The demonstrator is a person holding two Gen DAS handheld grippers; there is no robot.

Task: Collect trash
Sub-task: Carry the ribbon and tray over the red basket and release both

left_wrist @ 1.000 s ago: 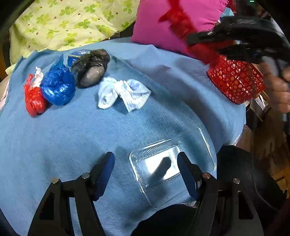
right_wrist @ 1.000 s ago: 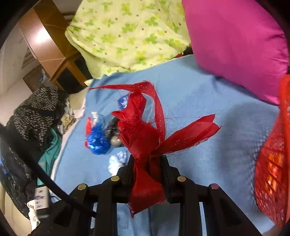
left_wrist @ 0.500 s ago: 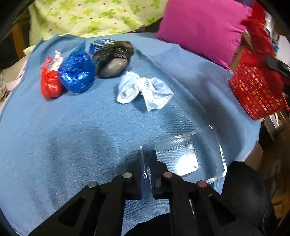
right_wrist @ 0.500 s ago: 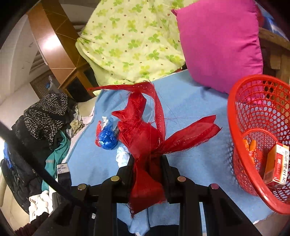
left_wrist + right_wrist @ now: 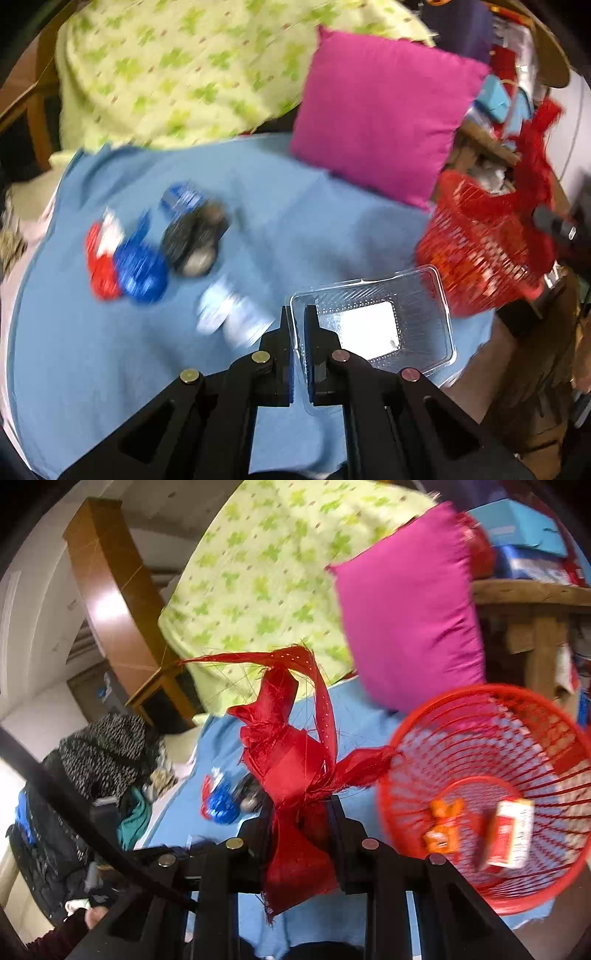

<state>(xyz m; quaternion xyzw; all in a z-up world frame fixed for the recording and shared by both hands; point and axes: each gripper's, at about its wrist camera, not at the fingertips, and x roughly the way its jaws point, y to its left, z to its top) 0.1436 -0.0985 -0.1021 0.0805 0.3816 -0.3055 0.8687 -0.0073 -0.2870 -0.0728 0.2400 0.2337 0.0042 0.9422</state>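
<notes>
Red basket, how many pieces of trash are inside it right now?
2 visible in the red basket: an orange wrapper left on its bottom, a red-and-white box right. Others may be hidden.

Glossy clear plastic tray (image 5: 417, 295), frayed shiny red ribbon (image 5: 291, 760), plastic mesh basket (image 5: 480, 738).

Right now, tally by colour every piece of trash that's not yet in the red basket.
Red: 2 (red bag, red ribbon)
Blue: 2 (blue bag, blue box)
Black: 1 (black bundle)
White: 1 (white wad)
Clear: 1 (clear tray)
Total: 7
</notes>
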